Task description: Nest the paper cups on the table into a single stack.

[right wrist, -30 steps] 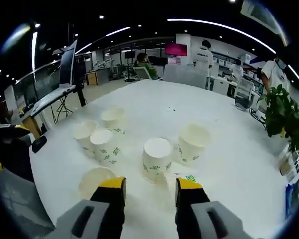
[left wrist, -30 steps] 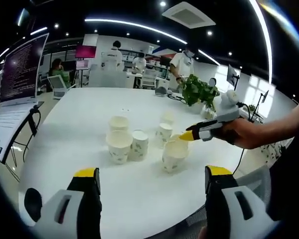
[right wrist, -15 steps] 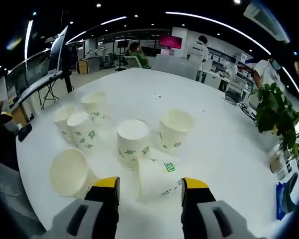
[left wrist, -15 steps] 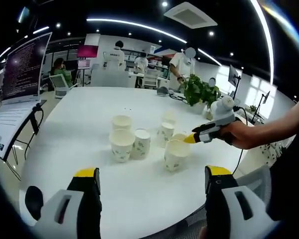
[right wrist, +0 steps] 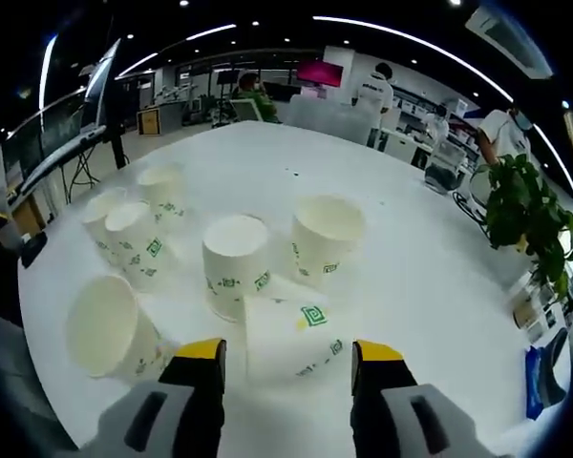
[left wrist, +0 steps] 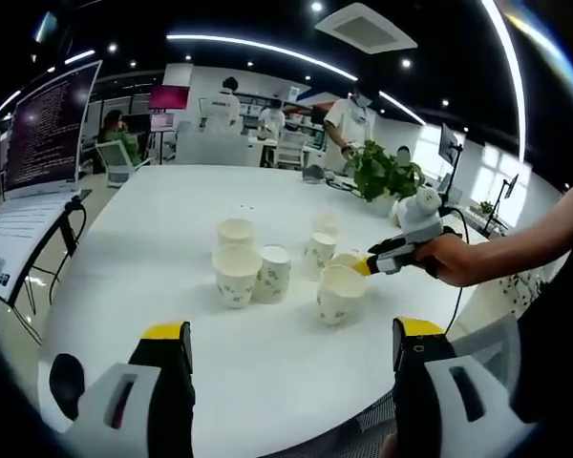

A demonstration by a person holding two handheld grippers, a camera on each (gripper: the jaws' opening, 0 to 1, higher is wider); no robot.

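We see the white surface (left wrist: 124, 258) carrying a cluster of paper cups with green print. Taking the upright cup (left wrist: 236, 277) at the cluster's near left as our landmark: an upside-down cup (left wrist: 273, 272) stands just beside it on the right, another upright cup (left wrist: 235, 232) sits behind it, and a further cup (left wrist: 317, 251) stands beyond to the right. The right tool (left wrist: 364, 266), held in a hand (left wrist: 449, 259), reaches to the cups (left wrist: 339, 291) at the cluster's right end. Our left tool (left wrist: 286, 358) hangs near the surface's edge, jaws wide apart, nothing between them.
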